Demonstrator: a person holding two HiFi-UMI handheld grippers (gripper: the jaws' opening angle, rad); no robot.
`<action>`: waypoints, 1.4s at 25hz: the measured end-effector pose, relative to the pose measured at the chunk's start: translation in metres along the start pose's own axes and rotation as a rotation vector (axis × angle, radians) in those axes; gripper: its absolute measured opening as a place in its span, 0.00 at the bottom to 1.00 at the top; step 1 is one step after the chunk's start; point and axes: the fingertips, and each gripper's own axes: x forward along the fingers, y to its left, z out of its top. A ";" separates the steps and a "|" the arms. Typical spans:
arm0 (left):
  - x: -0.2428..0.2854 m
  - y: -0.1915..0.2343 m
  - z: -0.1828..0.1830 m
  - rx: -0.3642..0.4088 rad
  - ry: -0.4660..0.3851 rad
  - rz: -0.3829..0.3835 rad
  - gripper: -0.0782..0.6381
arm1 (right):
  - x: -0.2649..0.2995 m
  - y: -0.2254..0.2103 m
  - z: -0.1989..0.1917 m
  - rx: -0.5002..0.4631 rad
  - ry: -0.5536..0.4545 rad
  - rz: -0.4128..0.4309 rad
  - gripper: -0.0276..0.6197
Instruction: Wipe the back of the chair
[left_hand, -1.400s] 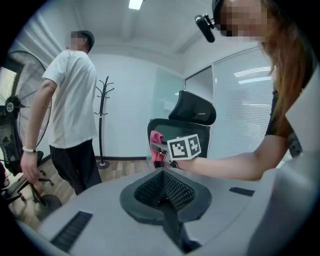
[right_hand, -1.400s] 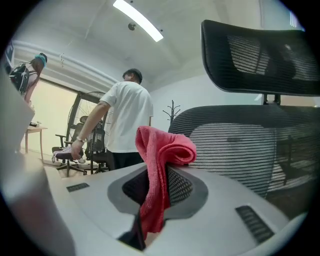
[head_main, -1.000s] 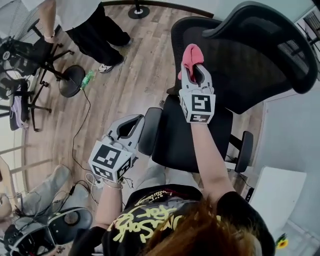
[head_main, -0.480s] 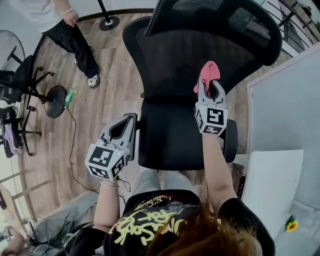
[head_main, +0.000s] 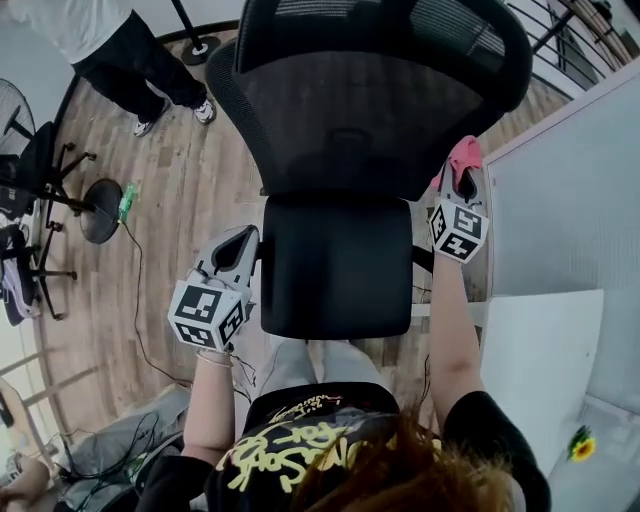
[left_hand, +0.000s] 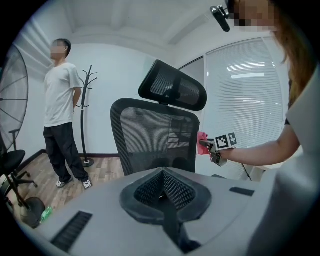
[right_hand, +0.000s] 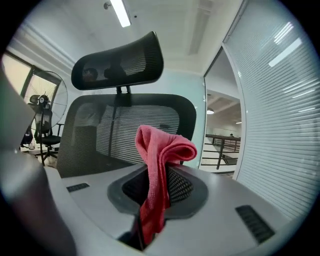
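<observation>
A black mesh office chair faces me, its back (head_main: 350, 110) under a headrest (head_main: 400, 40) and its seat (head_main: 335, 265) between my arms. My right gripper (head_main: 463, 172) is shut on a pink cloth (head_main: 463, 155) at the right edge of the chair back. The right gripper view shows the cloth (right_hand: 160, 150) folded over the jaws, with the back (right_hand: 110, 132) and headrest (right_hand: 117, 62) beyond it. My left gripper (head_main: 250, 233) is shut and holds nothing beside the seat's left edge. From the left gripper view I see the chair back (left_hand: 155, 135) and the cloth (left_hand: 202, 142).
A person (head_main: 120, 45) stands on the wood floor at the far left, near a coat stand base (head_main: 200, 45). Another chair and a fan (head_main: 30, 170) are at the left. A white partition (head_main: 570, 180) and a white panel (head_main: 545, 360) close in on the right.
My right gripper has carried the pink cloth from the middle of the chair back to its right edge. The chair now faces me squarely. My left gripper stays beside the seat.
</observation>
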 end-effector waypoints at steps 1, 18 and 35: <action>0.001 -0.002 0.000 0.001 0.001 -0.001 0.10 | 0.002 -0.006 -0.004 0.001 0.009 -0.008 0.14; -0.005 0.008 -0.007 -0.005 0.004 0.043 0.10 | 0.034 0.015 -0.036 0.009 0.064 -0.040 0.14; -0.028 0.035 -0.013 -0.020 -0.010 0.059 0.10 | 0.042 0.161 -0.010 0.042 0.009 0.144 0.14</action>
